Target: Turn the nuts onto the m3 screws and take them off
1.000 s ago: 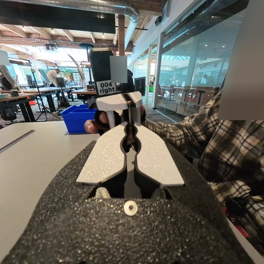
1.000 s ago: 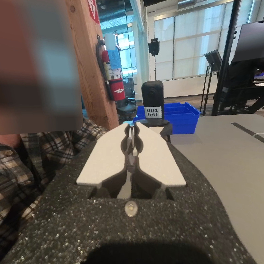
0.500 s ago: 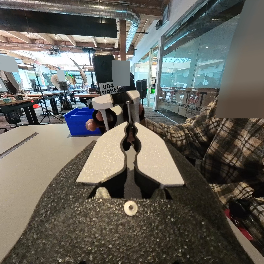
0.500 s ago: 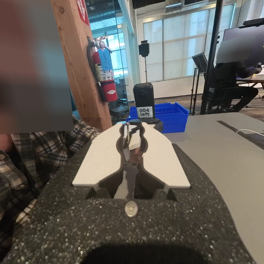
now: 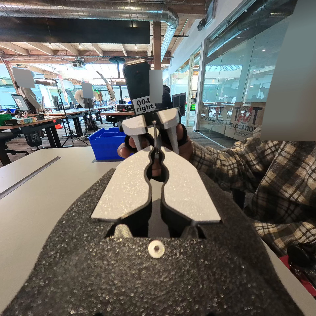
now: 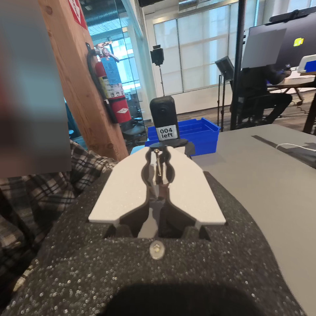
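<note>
A thin M3 screw (image 5: 155, 135) stands upright, head on top. My left gripper (image 5: 156, 151) is shut on its lower end, where a small nut seems to sit between the tips. My right gripper (image 5: 154, 124) faces it from behind, held by a hand in a plaid sleeve. Its white fingers (image 5: 136, 127) stand apart on either side of the screw. In the right wrist view the screw (image 6: 158, 162) leans in the gap of my right gripper (image 6: 158, 150), clear of both fingers. The left gripper's tips (image 6: 154, 172) hold it from below.
A blue bin (image 5: 107, 145) stands on the grey table (image 5: 42, 188) behind the grippers; it also shows in the right wrist view (image 6: 196, 135). A white cable (image 6: 290, 146) lies far right. A wooden post (image 6: 77, 85) carries a fire extinguisher (image 6: 118, 102). My left and right fingertips are right by each other.
My right gripper was shut on the screw a second ago; its jaws have opened off it. My left gripper keeps its hold on the lower end.
</note>
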Action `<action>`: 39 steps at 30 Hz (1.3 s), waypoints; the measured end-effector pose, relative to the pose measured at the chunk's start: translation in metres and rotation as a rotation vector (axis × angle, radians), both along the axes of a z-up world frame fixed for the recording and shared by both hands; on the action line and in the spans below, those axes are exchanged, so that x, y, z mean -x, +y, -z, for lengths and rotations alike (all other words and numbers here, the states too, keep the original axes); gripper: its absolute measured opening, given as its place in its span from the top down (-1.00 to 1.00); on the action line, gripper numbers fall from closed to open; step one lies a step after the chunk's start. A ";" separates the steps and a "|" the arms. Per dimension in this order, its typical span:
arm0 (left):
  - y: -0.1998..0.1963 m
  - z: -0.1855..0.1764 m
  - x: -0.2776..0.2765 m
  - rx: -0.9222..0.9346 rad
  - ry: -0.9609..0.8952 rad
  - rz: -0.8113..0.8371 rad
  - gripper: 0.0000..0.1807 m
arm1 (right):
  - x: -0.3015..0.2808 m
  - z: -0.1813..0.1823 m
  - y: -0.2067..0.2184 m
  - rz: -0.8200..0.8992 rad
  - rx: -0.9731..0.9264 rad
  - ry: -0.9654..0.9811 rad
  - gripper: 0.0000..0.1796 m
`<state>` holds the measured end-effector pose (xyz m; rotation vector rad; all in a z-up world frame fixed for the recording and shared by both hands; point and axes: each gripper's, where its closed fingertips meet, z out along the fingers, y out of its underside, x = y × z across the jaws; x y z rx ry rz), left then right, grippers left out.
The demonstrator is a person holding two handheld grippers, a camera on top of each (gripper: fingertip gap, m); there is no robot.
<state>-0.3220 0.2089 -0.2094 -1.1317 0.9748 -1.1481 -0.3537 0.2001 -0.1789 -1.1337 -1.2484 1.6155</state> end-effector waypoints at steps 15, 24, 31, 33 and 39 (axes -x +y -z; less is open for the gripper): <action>-0.001 0.001 -0.001 0.004 0.005 0.007 0.96 | -0.009 -0.012 -0.004 -0.014 -0.056 0.038 0.95; 0.006 0.005 0.001 0.028 0.011 -0.018 0.96 | -0.080 -0.014 0.036 0.272 -0.054 0.003 0.94; 0.007 0.012 -0.005 0.027 0.044 -0.035 0.96 | -0.245 -0.004 0.098 0.778 -0.037 -0.192 0.95; 0.008 0.014 -0.006 0.032 0.050 -0.039 0.96 | -0.315 0.004 0.123 0.991 -0.023 -0.296 0.95; 0.011 0.018 -0.009 0.044 0.059 -0.050 0.96 | -0.470 0.072 0.153 1.335 0.153 -0.575 0.95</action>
